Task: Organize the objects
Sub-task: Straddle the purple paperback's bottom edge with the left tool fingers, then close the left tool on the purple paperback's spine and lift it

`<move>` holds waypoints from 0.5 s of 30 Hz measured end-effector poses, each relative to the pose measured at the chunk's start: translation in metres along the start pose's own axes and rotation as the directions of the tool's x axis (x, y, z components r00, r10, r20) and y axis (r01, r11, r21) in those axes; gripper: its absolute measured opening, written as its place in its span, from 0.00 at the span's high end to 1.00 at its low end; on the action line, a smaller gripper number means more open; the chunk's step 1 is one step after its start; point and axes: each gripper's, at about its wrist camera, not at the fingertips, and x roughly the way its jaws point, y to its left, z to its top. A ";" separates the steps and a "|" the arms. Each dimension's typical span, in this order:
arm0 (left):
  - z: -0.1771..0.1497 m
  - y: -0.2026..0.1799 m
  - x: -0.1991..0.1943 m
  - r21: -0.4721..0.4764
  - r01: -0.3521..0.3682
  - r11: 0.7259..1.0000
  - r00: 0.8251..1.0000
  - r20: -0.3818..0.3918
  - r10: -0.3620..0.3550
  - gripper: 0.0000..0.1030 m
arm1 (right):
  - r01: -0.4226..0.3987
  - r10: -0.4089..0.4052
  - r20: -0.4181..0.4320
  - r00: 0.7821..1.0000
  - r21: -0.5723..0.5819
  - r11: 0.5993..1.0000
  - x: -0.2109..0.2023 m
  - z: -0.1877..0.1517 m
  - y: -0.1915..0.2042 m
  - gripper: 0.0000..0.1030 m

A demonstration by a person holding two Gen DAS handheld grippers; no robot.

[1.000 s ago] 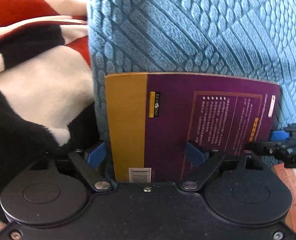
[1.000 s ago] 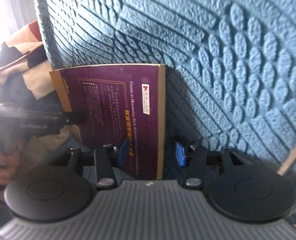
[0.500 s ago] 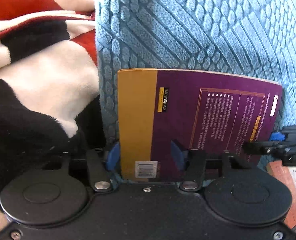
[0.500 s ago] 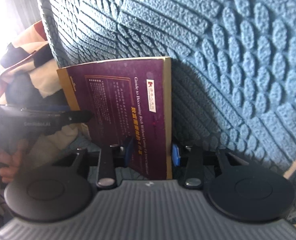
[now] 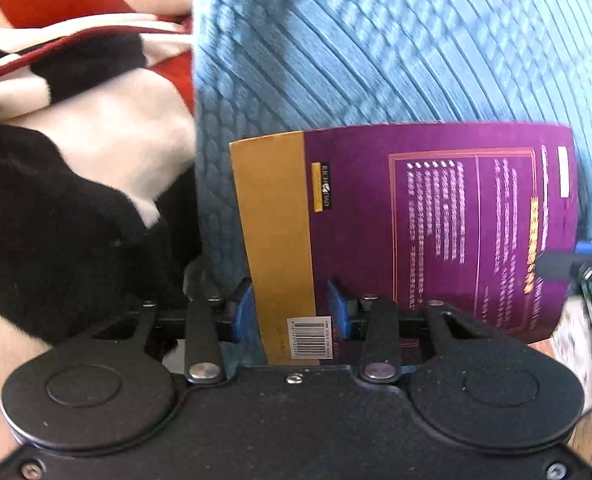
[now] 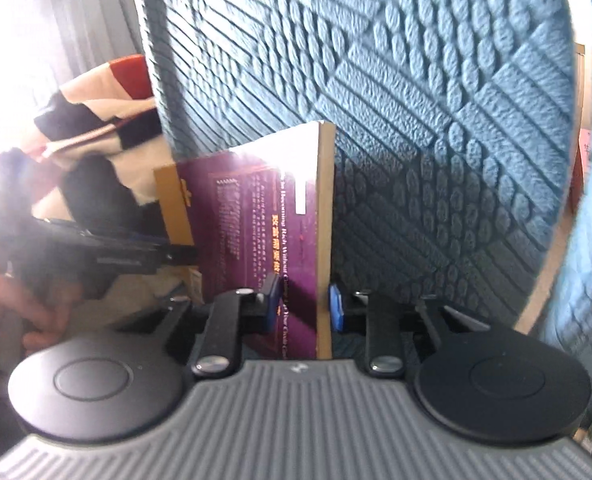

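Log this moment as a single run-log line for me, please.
object: purple book | left gripper: shut on its yellow edge | right gripper: shut on opposite edge | backdrop: blue cushion | side: blanket

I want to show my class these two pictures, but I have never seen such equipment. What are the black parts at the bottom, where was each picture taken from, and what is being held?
A person holds a hand tool with tongs in each hand; there is no robot arm. Each tool has a wide-angle camera looking along its fingers, so the black parts are the tool itself. One picture comes from the left tongs, the other from the right tongs. Both are shut on one purple and gold book, at opposite ends. The book stands upright in front of a blue textured cushion. Beside it lies a red, white and black blanket. In the right view the person's hand is seen holding the left tool.
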 end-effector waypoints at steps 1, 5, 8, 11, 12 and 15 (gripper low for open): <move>-0.004 -0.003 0.000 0.008 0.008 1.000 1.000 -0.012 -0.008 0.64 | -0.019 0.019 -0.003 1.000 0.021 1.000 -0.003 0.000 -0.002 0.78; -0.014 -0.005 0.002 -0.013 0.059 0.998 0.998 -0.037 -0.060 0.66 | -0.125 0.125 0.008 0.992 0.093 0.988 -0.021 -0.004 -0.004 0.81; -0.019 -0.009 0.006 -0.012 0.051 0.999 0.998 -0.029 -0.051 0.66 | -0.136 0.139 -0.015 0.990 0.137 0.981 -0.028 -0.007 -0.007 0.80; -0.019 -0.003 0.009 -0.019 0.039 0.999 0.998 -0.038 -0.040 0.65 | -0.162 0.178 -0.045 0.983 0.233 0.959 -0.025 -0.011 -0.013 0.80; -0.019 -0.003 0.009 -0.019 0.039 0.999 0.998 -0.040 -0.039 0.65 | -0.164 0.186 -0.059 0.981 0.271 0.949 -0.025 -0.013 -0.017 0.80; -0.020 -0.006 0.012 -0.028 0.087 0.996 0.995 -0.039 -0.088 0.60 | -0.143 0.172 -0.062 0.983 0.322 0.936 -0.023 -0.012 -0.018 0.82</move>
